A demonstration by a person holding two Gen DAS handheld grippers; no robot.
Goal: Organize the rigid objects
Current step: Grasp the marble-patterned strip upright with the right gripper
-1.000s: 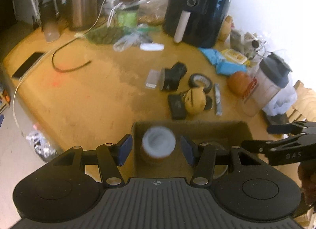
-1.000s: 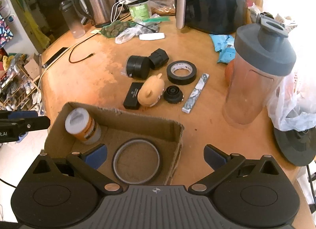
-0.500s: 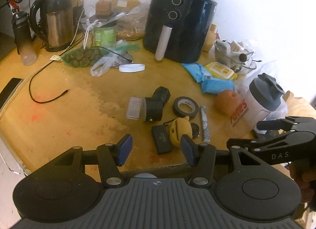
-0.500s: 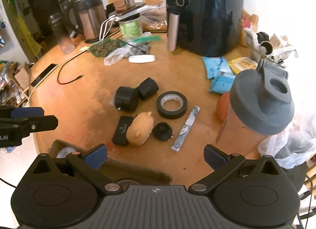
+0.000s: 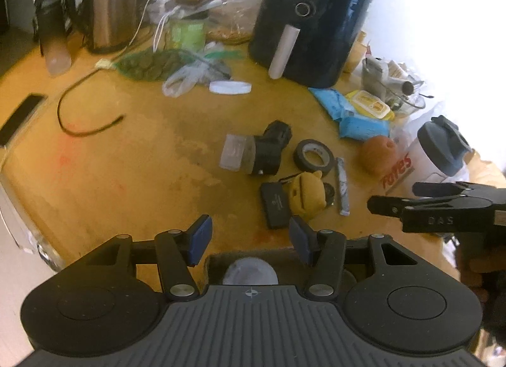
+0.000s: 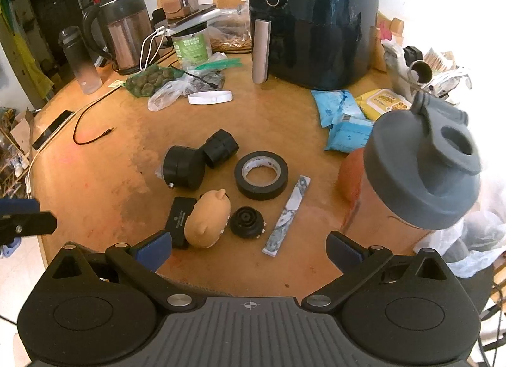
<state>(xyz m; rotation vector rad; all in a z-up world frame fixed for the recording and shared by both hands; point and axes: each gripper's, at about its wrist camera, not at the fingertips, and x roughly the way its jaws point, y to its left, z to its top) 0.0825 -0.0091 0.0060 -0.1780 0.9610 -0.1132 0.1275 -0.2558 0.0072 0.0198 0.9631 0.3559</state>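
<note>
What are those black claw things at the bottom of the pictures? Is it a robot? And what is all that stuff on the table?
It is not a robot. A person holds a claw tool in each hand, and each tool has a small camera looking out along its two blue-tipped fingers. One picture comes from the left gripper, the other from the right gripper. Both claws are open and hold nothing.

On the wooden table lie small things to tidy: a roll of black tape, a tan pig toy, a flat black case, a black knob, two black cylinders and a marbled stick. A shaker bottle stands on the right, a black air fryer at the back. Under the left claw sits a cardboard box with a white-lidded jar inside.
</note>
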